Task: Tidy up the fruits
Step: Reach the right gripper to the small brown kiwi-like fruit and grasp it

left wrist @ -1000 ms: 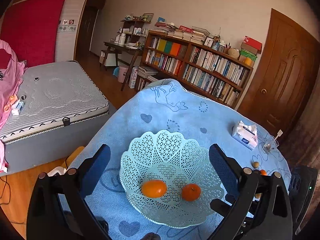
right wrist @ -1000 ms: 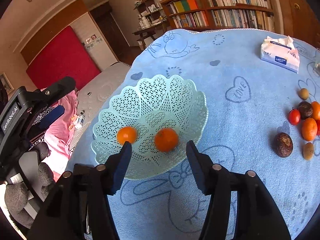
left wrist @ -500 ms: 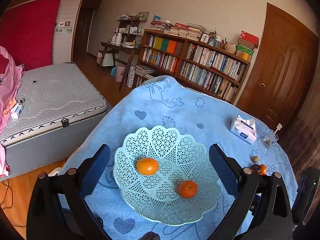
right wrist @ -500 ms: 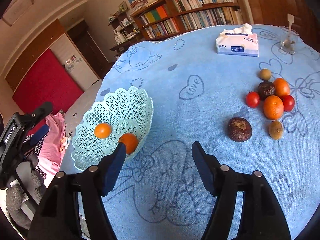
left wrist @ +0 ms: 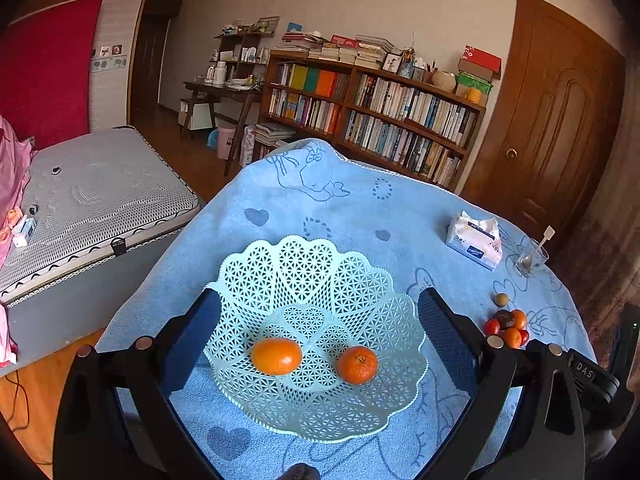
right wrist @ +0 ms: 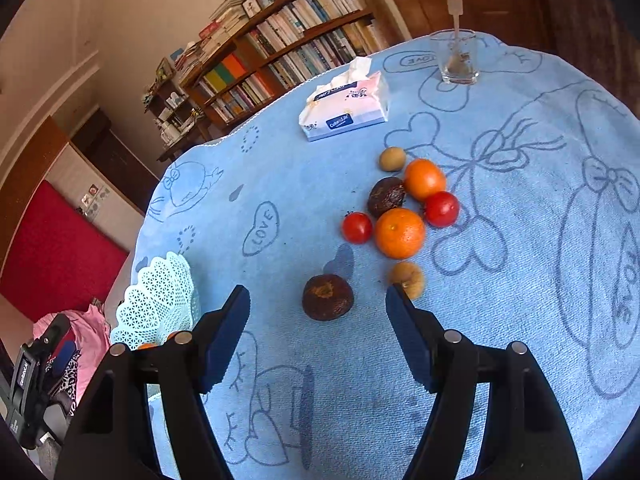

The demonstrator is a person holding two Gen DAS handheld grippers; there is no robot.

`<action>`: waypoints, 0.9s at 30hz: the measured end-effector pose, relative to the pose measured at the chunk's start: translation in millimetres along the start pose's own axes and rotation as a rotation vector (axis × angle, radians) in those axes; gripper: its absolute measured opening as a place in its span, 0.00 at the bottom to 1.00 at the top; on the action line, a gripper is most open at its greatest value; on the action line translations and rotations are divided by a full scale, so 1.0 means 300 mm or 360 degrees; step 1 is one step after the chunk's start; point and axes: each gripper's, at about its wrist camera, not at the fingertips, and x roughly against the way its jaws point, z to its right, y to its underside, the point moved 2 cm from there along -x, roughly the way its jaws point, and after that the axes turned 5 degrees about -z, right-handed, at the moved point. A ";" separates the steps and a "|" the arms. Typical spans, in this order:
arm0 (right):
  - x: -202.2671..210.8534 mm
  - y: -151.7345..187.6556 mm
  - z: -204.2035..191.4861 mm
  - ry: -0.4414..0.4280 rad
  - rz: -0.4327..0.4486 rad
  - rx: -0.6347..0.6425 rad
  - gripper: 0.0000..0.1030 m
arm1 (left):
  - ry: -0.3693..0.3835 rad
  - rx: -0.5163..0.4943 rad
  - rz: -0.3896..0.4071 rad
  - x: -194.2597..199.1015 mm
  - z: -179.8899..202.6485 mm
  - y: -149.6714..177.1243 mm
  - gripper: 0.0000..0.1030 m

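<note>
Since the earlier frames, the right gripper [right wrist: 318,312] has swung away from the basket [right wrist: 160,300] and now faces the loose fruit on the cloth [right wrist: 520,280]. The left gripper [left wrist: 318,320] has shifted only slightly and remains aimed at the basket.

Left wrist view: the fingers are spread wide and empty, one on each side of the basket [left wrist: 312,280], not visibly touching it. Two oranges lie apart on the basket floor, one left [left wrist: 276,356], one right [left wrist: 357,364]. The remaining fruit sits in a cluster [left wrist: 506,326] well to the right. A tissue pack [left wrist: 474,240] and a glass [left wrist: 532,258] stand beyond it.

Right wrist view: the fingers are spread and hold nothing. A dark round fruit [right wrist: 327,297] lies on the cloth between and just ahead of the fingertips. A small brown fruit [right wrist: 408,278] sits just beside the right fingertip. Further on, an orange [right wrist: 399,233], a second orange [right wrist: 424,179], two tomatoes [right wrist: 357,227] [right wrist: 441,209], another dark fruit [right wrist: 386,197] and a small tan fruit [right wrist: 392,158] are packed together, several touching.

Probable next step: closing on the near dark fruit. Risks:
- The right finger may nudge the small brown fruit, because it lies so near the closing path.
- Round fruit may roll out of the jaws if gripped off-centre.
- Soft fruit may bruise under excess pressure.
- Disturbing the cluster may send fruit rolling toward the table edge.
</note>
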 end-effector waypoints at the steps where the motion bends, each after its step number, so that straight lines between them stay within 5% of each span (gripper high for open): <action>1: 0.000 -0.008 0.019 0.0013 0.0003 -0.0031 0.68 | 0.0003 -0.0006 -0.0006 -0.002 0.004 0.002 0.97; 10: -0.047 -0.013 0.099 0.0177 0.0011 -0.0019 0.67 | 0.0019 -0.0041 -0.0036 -0.017 0.030 0.016 0.97; 19: -0.165 -0.004 0.060 0.0405 -0.0039 0.0317 0.43 | 0.0046 -0.0107 -0.0080 -0.038 0.077 0.041 0.97; 27: -0.157 0.019 0.081 0.0451 -0.0067 0.0371 0.25 | 0.0105 -0.0163 -0.0154 -0.068 0.138 0.082 0.97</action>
